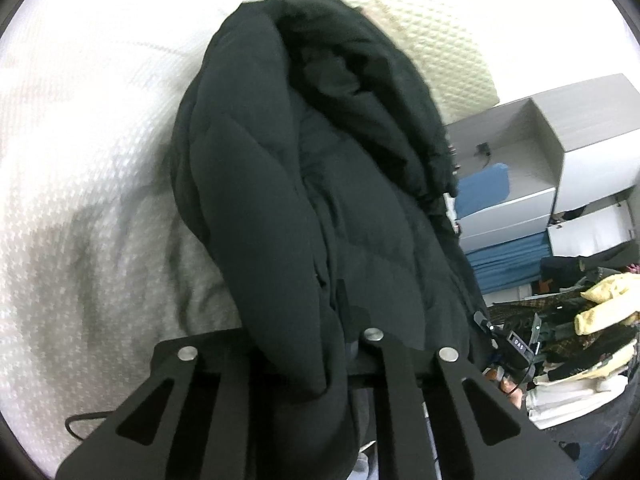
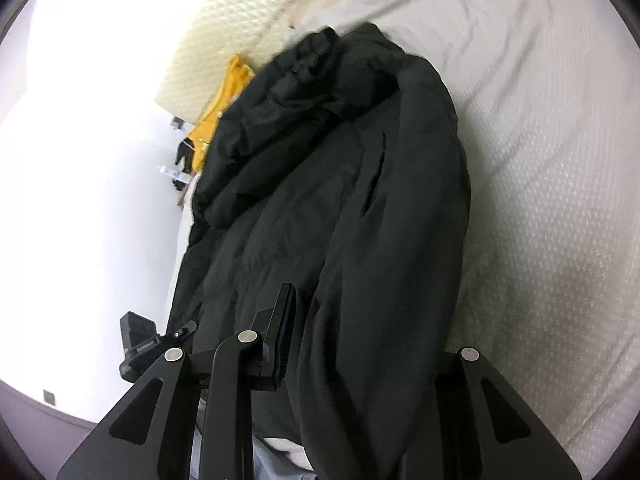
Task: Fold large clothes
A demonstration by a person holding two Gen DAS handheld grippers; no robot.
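A large black padded jacket [image 1: 312, 184] with a hood lies lengthwise on a white bed [image 1: 80, 152]. My left gripper [image 1: 320, 344] has a thick fold of the jacket's hem between its fingers and looks closed on it; the fingertips are buried in the cloth. In the right wrist view the same jacket [image 2: 340, 200] runs away from me, hood at the far end. My right gripper [image 2: 344, 344] also holds a bulky fold of the hem; one finger [image 2: 284, 320] shows on the left, the other is hidden by cloth.
White shelving [image 1: 560, 152] with blue fabric and a heap of mixed clothes [image 1: 580, 332] stand to the right of the bed. A yellow garment [image 2: 224, 100] and a cream quilted headboard [image 2: 224, 40] are beyond the jacket. The other gripper's body [image 2: 140, 340] shows at left.
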